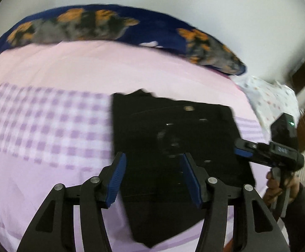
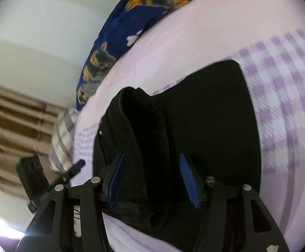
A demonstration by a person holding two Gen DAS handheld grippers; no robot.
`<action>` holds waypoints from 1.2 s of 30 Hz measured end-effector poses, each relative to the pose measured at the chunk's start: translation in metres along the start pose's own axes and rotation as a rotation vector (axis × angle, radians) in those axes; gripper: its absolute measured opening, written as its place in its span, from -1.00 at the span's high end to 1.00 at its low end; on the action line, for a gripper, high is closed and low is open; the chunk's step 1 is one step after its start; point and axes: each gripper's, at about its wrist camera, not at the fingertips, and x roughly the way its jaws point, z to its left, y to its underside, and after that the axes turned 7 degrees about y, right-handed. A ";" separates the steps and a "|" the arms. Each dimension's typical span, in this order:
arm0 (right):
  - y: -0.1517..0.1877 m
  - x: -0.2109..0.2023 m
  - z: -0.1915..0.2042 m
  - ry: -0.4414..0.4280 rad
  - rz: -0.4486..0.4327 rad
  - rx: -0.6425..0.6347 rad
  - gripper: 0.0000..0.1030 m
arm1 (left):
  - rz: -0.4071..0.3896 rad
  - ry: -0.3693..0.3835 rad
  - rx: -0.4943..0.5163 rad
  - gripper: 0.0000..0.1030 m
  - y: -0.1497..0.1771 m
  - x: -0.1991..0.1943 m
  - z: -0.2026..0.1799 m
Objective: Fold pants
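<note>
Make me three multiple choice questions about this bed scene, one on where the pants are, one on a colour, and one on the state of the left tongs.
1. Where do the pants lie?
A. on the bed sheet
B. on the floor
C. on a chair

2. What colour are the pants?
A. red
B. black
C. white

3. How do the left tongs stand?
A. shut on the pillow
B. shut on nothing
C. open above the pants

Answers:
1 A, the pink checked sheet shows all round them.
2 B, the cloth is plain black in both views.
3 C, the blue pads stand apart with nothing pinched.
</note>
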 end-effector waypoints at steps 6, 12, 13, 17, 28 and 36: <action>-0.003 0.022 0.008 -0.060 0.037 -0.030 0.01 | 0.027 -0.033 -0.090 -0.09 0.010 0.009 0.033; -0.010 0.042 0.011 -0.119 0.023 0.045 0.33 | 0.037 -0.039 -0.082 -0.09 0.012 0.016 0.033; -0.010 0.042 0.012 -0.118 0.021 0.047 0.34 | 0.039 -0.043 -0.077 -0.09 0.012 0.017 0.032; -0.008 0.041 0.012 -0.097 0.021 0.052 0.40 | 0.045 -0.060 -0.072 -0.09 0.012 0.023 0.029; -0.010 0.040 0.013 -0.044 0.054 0.083 0.43 | 0.040 -0.104 -0.046 -0.09 0.006 0.033 0.023; 0.001 0.022 0.027 -0.027 -0.018 0.095 0.67 | 0.046 -0.153 0.002 -0.10 0.004 0.034 0.017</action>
